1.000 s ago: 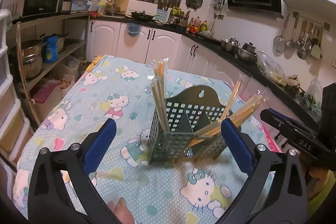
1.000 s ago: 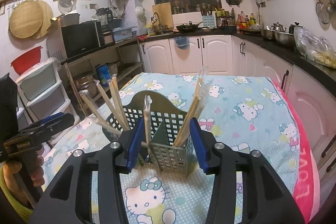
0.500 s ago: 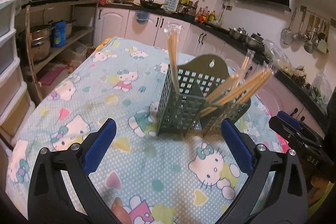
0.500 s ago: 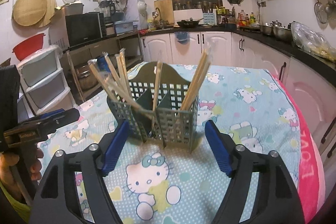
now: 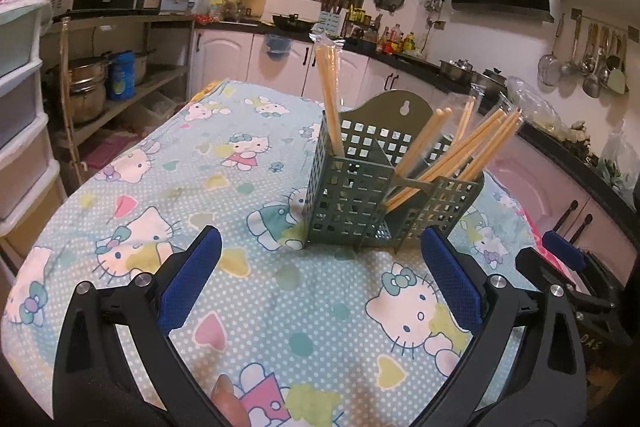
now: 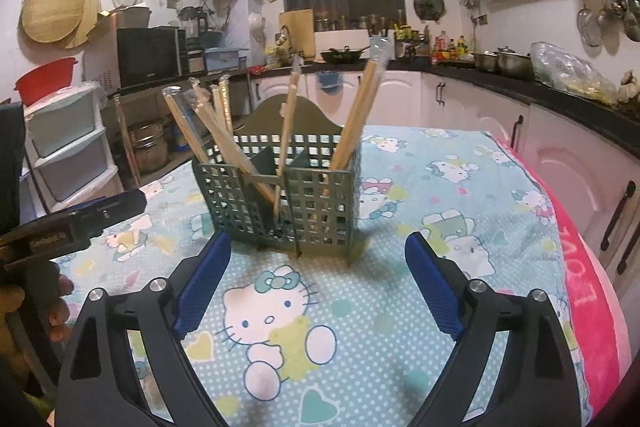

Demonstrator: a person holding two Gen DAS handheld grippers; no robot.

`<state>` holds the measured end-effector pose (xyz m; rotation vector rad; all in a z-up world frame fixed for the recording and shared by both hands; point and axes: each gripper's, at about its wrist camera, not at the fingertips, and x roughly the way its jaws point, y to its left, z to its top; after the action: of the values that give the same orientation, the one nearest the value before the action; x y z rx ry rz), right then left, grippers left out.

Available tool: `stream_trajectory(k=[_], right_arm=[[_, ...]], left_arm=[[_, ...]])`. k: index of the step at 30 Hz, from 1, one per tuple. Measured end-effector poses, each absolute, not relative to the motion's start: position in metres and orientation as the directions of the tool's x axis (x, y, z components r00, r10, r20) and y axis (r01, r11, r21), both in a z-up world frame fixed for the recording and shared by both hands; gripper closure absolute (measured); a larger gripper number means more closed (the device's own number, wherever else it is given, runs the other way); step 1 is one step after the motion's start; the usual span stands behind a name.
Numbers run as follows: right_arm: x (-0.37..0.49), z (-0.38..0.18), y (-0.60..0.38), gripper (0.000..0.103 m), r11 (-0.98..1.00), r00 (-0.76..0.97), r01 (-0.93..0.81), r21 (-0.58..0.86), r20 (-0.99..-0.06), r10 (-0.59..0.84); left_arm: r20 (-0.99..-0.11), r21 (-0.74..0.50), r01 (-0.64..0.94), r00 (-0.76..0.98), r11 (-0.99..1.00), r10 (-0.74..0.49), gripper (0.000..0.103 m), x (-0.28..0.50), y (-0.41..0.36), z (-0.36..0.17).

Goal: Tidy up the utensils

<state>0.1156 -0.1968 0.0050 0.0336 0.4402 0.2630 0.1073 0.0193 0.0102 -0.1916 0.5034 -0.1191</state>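
A green perforated utensil holder (image 5: 360,195) (image 6: 288,195) stands upright on the patterned tablecloth (image 5: 192,195). Wrapped wooden chopsticks (image 5: 330,99) (image 6: 356,115) lean in its compartments, several of them fanned out to one side (image 5: 472,151) (image 6: 208,131). My left gripper (image 5: 320,271) is open, short of the holder, nothing between its blue pads. My right gripper (image 6: 318,271) sits just in front of the holder with its jaws still opening and nothing between them. Each gripper shows at the edge of the other's view.
White drawer units (image 6: 68,143) and a shelf with pots (image 5: 88,87) stand left of the table. Kitchen counters with cookware (image 6: 508,63) run along the back and right. A pink cloth edge (image 6: 588,287) marks the table's right side.
The right gripper's jaws have spread wide apart and drawn back from the holder. Both grippers have sunk lower, so the holder now sits higher in both views.
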Motion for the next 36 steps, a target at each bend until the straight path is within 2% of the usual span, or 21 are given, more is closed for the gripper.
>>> stream_trajectory(k=[7, 10, 13, 18, 21, 36], right_arm=[[0.109, -0.006, -0.202, 0.016, 0.978, 0.904, -0.194, 0.073, -0.375, 0.207], [0.103, -0.009, -0.202, 0.010, 0.981, 0.918, -0.184, 0.056, -0.348, 0.191], [0.099, -0.011, -0.200, 0.009, 0.984, 0.926, -0.173, 0.044, -0.332, 0.177], [0.092, -0.014, -0.200, 0.007, 0.987, 0.942, -0.158, 0.037, -0.295, 0.162], [0.087, -0.013, -0.198, 0.007, 0.988, 0.949, -0.154, 0.029, -0.276, 0.156], [0.093, -0.017, -0.202, 0.007, 0.990, 0.943, -0.133, 0.052, -0.301, 0.143]], left_arm=[[-0.442, -0.175, 0.094, 0.882, 0.980, -0.163, 0.012, 0.101, 0.005, -0.003], [-0.424, -0.159, 0.109, 0.890, 0.981, -0.167, 0.012, 0.097, 0.001, -0.007], [-0.409, -0.145, 0.119, 0.897, 0.982, -0.169, 0.012, 0.094, -0.004, -0.011], [-0.355, -0.151, 0.134, 0.917, 0.979, -0.180, 0.012, 0.089, -0.005, -0.013], [-0.360, -0.140, 0.135, 0.916, 0.981, -0.177, 0.011, 0.090, -0.009, -0.015], [-0.380, -0.142, 0.095, 0.914, 0.985, -0.143, 0.011, 0.094, -0.006, -0.021]])
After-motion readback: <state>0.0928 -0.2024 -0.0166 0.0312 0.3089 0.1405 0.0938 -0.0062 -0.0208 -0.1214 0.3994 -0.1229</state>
